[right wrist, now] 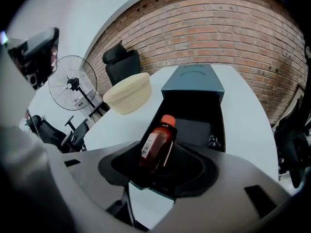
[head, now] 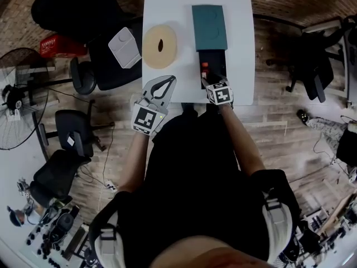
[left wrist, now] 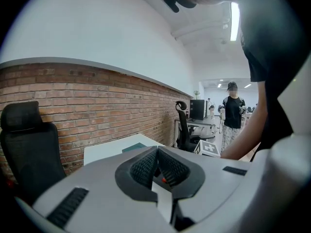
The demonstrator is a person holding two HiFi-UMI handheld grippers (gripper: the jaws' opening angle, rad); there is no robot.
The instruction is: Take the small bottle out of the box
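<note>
The small brown bottle (right wrist: 157, 145) with an orange cap leans tilted in the near left corner of the open black box (right wrist: 194, 111). In the head view the bottle (head: 204, 68) shows at the box's (head: 216, 58) near end, on the white table (head: 178, 1). My right gripper (right wrist: 163, 168) (head: 211, 79) reaches into the box with its jaws wide apart; the bottle stands between them with room at its right side. The teal lid (head: 209, 27) lies beyond the box. My left gripper (head: 167, 82) (left wrist: 156, 163) hovers at the table's near edge, shut and empty.
A cream round bowl-like thing (head: 159, 46) (right wrist: 129, 92) sits on the table left of the box. A small dark item (right wrist: 212, 141) lies in the box's right corner. Office chairs (head: 106, 43), a fan (head: 17, 99) and a person standing far off (left wrist: 234, 113) surround the table.
</note>
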